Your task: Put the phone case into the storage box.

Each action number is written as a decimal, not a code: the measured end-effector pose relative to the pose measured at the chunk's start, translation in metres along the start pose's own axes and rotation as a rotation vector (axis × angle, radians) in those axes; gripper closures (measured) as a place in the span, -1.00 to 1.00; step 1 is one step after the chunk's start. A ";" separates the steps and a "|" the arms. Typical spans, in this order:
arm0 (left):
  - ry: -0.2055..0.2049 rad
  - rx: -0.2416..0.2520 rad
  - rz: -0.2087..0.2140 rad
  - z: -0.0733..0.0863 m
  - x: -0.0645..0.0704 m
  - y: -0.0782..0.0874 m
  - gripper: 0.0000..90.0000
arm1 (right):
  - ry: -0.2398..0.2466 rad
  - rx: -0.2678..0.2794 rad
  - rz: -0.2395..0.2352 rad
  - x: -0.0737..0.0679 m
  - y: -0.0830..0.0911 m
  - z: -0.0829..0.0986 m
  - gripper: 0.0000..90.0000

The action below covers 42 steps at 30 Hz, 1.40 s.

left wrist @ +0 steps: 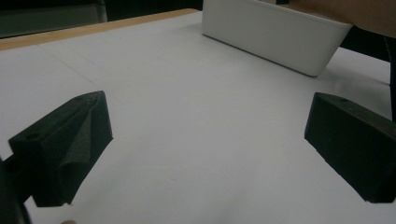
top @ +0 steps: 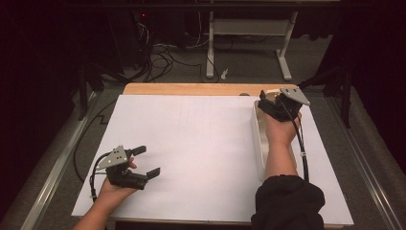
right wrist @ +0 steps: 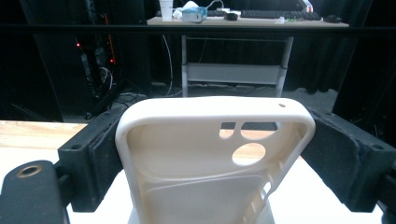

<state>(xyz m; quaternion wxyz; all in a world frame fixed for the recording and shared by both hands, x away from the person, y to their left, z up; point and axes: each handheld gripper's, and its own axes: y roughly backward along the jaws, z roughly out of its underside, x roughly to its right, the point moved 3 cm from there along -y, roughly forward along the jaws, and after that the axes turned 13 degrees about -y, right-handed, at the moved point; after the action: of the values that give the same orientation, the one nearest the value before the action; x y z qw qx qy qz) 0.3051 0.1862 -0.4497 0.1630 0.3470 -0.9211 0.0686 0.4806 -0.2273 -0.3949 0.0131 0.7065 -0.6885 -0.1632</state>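
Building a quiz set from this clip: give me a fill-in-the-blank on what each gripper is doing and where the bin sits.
1. The right gripper is shut on a white phone ____.
2. The left gripper stands ____, with nothing between its jaws.
3. The white bin sits on the person's ____ side of the table.

Missing words: case; open; right
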 end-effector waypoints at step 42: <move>0.003 -0.006 0.014 0.001 0.002 -0.001 -0.95 | 0.011 -0.031 0.033 -0.002 -0.013 0.004 -0.76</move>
<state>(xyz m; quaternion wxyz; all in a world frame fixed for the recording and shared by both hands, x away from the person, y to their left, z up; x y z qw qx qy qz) 0.3041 0.1844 -0.4501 0.1650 0.3399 -0.9234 0.0674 0.4918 -0.2239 -0.4013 0.0306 0.6955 -0.6975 -0.1699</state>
